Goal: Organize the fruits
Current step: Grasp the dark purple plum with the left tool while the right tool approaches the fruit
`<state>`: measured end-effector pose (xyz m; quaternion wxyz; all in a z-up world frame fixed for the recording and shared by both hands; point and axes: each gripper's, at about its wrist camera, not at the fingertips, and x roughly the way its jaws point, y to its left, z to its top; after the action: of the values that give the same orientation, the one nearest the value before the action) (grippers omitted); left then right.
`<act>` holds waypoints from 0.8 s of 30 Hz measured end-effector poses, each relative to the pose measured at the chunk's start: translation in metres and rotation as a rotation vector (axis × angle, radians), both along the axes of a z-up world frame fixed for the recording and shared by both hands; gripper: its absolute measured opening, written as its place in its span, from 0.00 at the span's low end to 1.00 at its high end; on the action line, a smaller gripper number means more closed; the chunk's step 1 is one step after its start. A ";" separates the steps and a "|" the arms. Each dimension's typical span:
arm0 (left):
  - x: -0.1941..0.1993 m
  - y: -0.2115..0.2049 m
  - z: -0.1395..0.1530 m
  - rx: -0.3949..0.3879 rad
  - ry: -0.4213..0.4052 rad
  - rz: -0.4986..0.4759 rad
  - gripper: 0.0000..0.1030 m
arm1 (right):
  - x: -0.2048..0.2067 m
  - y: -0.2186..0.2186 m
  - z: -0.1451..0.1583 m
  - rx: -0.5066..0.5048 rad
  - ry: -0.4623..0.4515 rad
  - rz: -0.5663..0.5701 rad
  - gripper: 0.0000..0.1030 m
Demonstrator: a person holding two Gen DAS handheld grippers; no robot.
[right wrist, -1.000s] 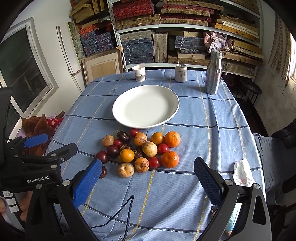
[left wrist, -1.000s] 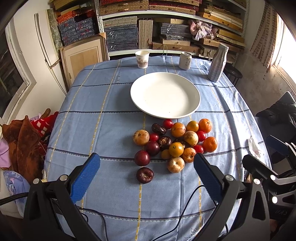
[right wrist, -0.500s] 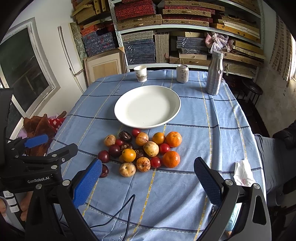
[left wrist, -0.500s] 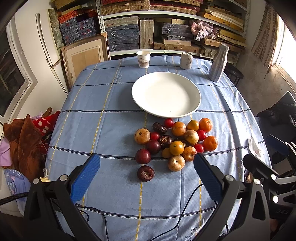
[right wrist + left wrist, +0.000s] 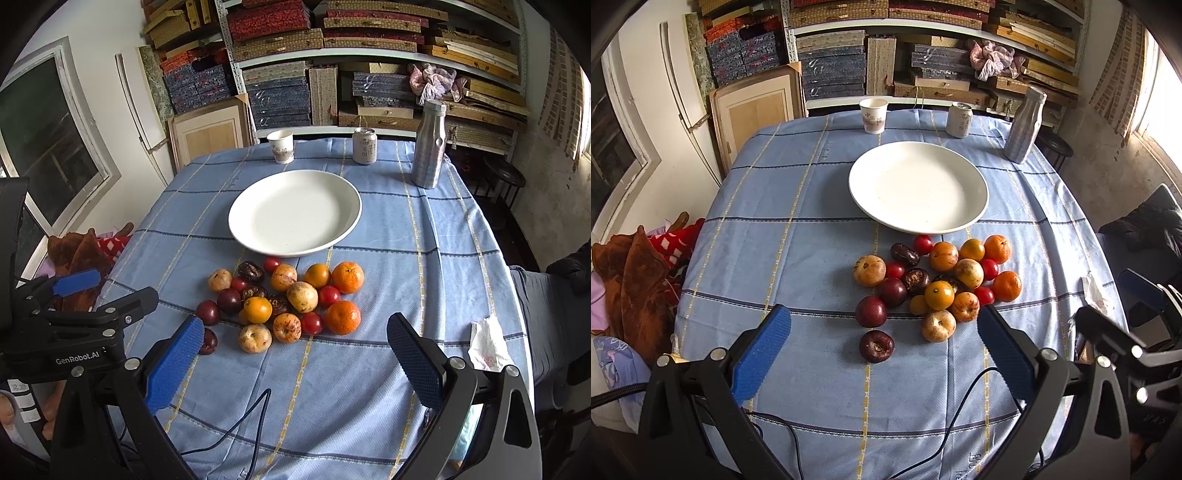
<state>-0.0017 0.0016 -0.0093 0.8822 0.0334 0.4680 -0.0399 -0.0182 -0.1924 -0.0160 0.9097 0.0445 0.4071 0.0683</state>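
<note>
Both grippers hover low over the near edge of the counter (image 5: 783,206), jaws spread wide and holding nothing: left gripper (image 5: 882,334), right gripper (image 5: 295,341). The fruit pile (image 5: 938,280) sits on the blue cloth just in front of the white plate (image 5: 918,184), its far fruits almost touching the plate's near rim; the plate has nothing in it, so sorting looks not yet begun. Key relation: the dark plum (image 5: 876,346) is the nearest loose fruit, a little apart from the cluster on its near-left side, and in the left wrist view it lies dead ahead between the two blue pads, slightly beyond the tips. In the right wrist view the same plum (image 5: 207,341) is half hidden behind that gripper's left pad, off its centre line, so the left gripper looks better placed for it. The right gripper's line points more at the pale round fruit (image 5: 255,338) and the orange mandarin (image 5: 342,316) on the near-right of the pile. Fruits are roundish, no long axis to match, so a straight push forward and down should do. Risk as I judge it: packed neighbours may roll if nudged. Paper cup (image 5: 873,115), can (image 5: 959,119) and metal bottle (image 5: 1024,123) stand well behind the plate, out of the way
</note>
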 end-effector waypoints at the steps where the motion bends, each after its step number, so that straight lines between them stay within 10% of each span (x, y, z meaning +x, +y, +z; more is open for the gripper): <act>1: 0.000 0.001 0.000 -0.001 -0.003 0.010 0.96 | -0.001 -0.003 0.003 -0.005 -0.032 -0.006 0.97; 6: 0.004 0.013 -0.004 -0.062 -0.020 0.026 0.96 | 0.001 -0.013 0.010 0.014 -0.119 0.046 0.97; 24: 0.006 0.008 -0.035 -0.102 0.033 0.056 0.96 | -0.007 -0.045 -0.045 0.512 0.231 0.274 0.97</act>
<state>0.0038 0.0094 -0.0444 0.8757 -0.0256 0.4805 -0.0396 -0.0249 -0.2375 -0.0611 0.7991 0.2242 0.4795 0.2851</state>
